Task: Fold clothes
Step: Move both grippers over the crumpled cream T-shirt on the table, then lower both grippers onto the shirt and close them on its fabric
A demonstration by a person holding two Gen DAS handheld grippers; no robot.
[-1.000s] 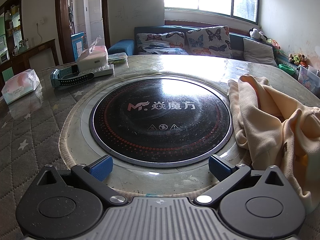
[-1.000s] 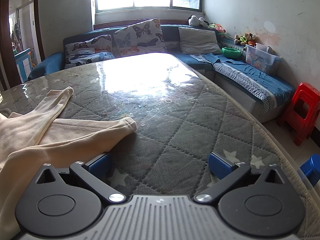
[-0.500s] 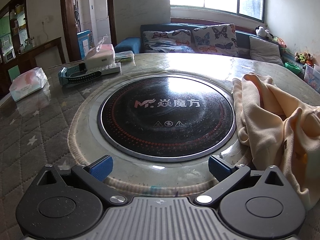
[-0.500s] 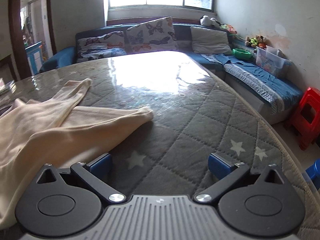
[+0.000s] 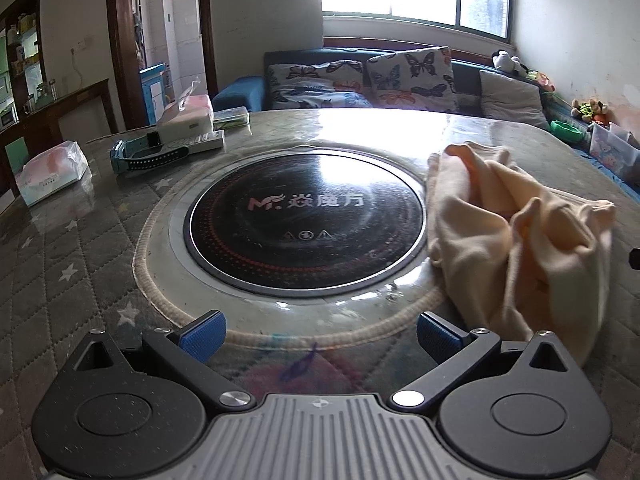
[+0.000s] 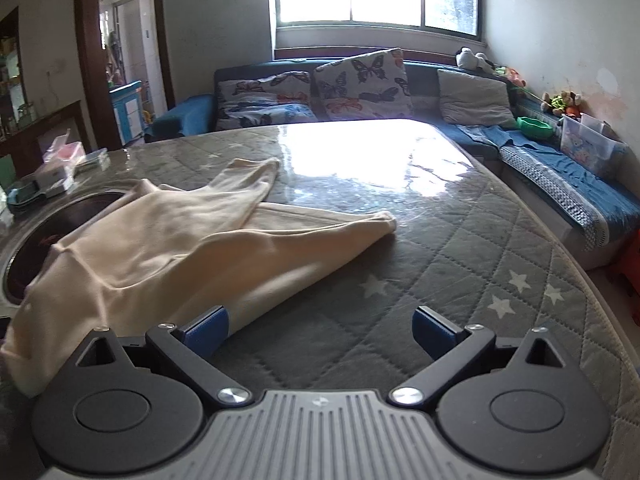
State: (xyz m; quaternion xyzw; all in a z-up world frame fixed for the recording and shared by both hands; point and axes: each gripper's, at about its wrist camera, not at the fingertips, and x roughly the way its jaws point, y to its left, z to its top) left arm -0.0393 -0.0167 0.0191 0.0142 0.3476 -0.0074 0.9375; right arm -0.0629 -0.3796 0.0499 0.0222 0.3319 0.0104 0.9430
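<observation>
A cream long-sleeved garment (image 5: 516, 236) lies crumpled on the quilted grey table, to the right of the black round hotplate. In the right wrist view the garment (image 6: 168, 240) spreads left of centre with two sleeves reaching toward the far side. My left gripper (image 5: 320, 336) is open and empty, over the near rim of the hotplate, with the garment just beyond its right finger. My right gripper (image 6: 320, 330) is open and empty; its left fingertip (image 6: 208, 328) is at the garment's near edge.
A black round hotplate (image 5: 306, 216) is set in the table. Tissue packs (image 5: 52, 172), a blue watch (image 5: 140, 156) and a white box (image 5: 188, 116) sit at the far left. A sofa (image 6: 360, 88) with cushions runs behind; the table's right edge (image 6: 600, 304) drops to the floor.
Both grippers have drawn back toward me and risen a little. The right gripper's view has swung left, so more of the garment shows. Both stay open.
</observation>
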